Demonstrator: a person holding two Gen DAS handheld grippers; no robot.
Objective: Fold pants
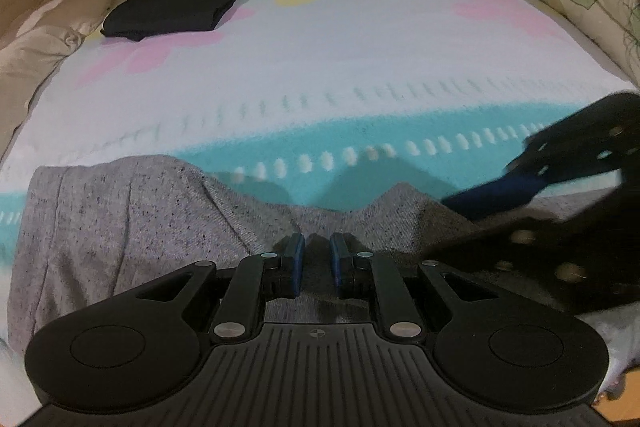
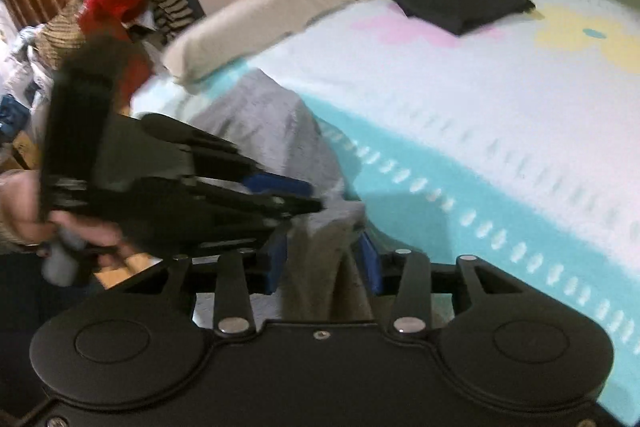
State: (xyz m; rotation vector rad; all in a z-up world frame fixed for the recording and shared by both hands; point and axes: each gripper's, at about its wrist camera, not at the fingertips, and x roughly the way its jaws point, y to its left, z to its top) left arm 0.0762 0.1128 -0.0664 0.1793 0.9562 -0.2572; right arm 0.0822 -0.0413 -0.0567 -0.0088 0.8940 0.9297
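Pants point(image 1: 132, 223) in speckled grey knit lie bunched at the near edge of a bed, on a bedspread point(image 1: 360, 67) printed with pink and yellow flowers and a turquoise band, as two handheld grippers take hold of the cloth side by side. Left gripper point(image 1: 318, 253) has its blue pads drawn close with a ridge of grey fabric pinched between them; right gripper point(image 2: 326, 261) likewise has a hanging fold of the same fabric clamped between its jaws. Both pinches appear to sit close together, so the step in hand looks like lifting and spreading an edge: drawing the two grips apart until the cloth is taut, then carrying it out over the open bedspread, should lay it flat without a twist. A dark folded garment point(image 1: 180, 7) rests well apart, near the far left pillow point(image 1: 48, 39). No brand, label or legible writing shows on cloth or tools; motion blur softens the right-hand view.
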